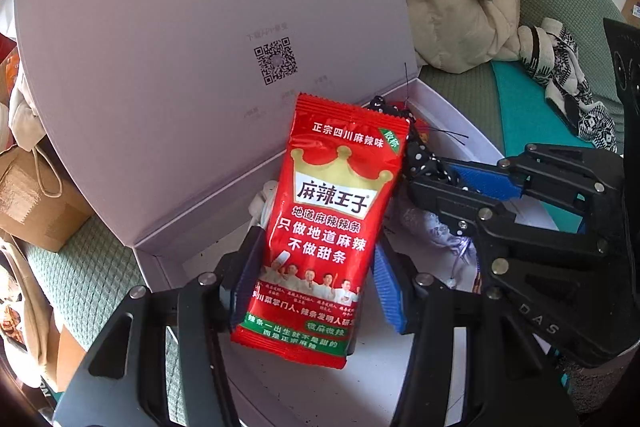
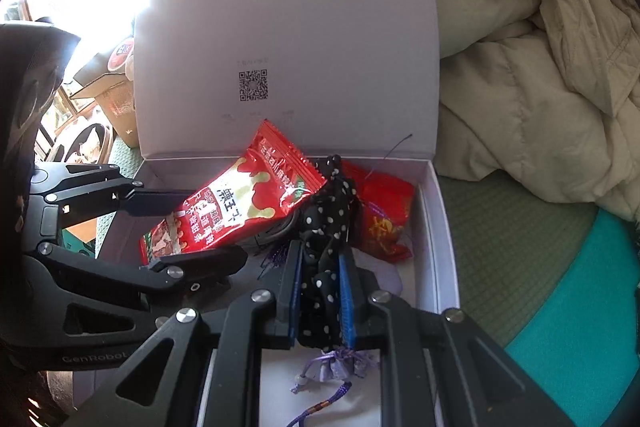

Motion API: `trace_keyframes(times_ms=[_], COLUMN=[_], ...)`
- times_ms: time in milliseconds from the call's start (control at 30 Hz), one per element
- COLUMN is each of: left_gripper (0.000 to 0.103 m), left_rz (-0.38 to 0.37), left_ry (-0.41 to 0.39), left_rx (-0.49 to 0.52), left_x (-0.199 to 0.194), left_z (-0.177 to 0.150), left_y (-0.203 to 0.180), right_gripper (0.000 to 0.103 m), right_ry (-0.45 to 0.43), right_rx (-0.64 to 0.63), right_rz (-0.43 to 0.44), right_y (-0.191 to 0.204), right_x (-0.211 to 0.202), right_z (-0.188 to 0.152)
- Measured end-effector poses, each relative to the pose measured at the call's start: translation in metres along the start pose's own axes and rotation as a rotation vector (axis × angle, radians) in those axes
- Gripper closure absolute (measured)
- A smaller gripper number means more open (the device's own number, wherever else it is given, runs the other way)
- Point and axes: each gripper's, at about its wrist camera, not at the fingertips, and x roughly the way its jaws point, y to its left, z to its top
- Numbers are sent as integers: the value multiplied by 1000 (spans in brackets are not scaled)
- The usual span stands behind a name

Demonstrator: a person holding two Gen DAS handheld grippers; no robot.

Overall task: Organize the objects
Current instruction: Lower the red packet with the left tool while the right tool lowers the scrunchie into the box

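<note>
Left gripper (image 1: 310, 291) clamps the glossy red foil snack packet (image 1: 324, 227) by its lower part, at the centre of the left wrist view, above the open pale lilac cardboard box (image 1: 160, 263). Right gripper (image 2: 320, 291), low in the middle of the right wrist view, is clenched on a black polka-dot fabric scrunchie (image 2: 326, 227). Both items hang over the box, so the sound move is probably to lower each until it rests on the floor, then release, keeping the packet flat and off the raised lid (image 2: 288, 27). Inside the box lie a second red wrapper (image 2: 384, 223) at centre right and a purple tasselled cord (image 2: 340, 367) near the bottom.
</note>
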Motion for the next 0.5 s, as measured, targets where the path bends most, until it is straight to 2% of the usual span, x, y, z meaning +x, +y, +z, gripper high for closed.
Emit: trace_keyframes(times_ms=[267, 500], left_gripper=[52, 52], left_rz=[-64, -44], left_ry=[33, 22], left_rx=[-56, -65], left_x=[15, 7], left_z=[-1, -2], left_y=[3, 0], right_gripper=[87, 81], right_ry=[16, 13], right_rx=[-2, -2], right_rz=[-33, -45], right_y=[1, 3], right_x=[-2, -11], right_z=[0, -2])
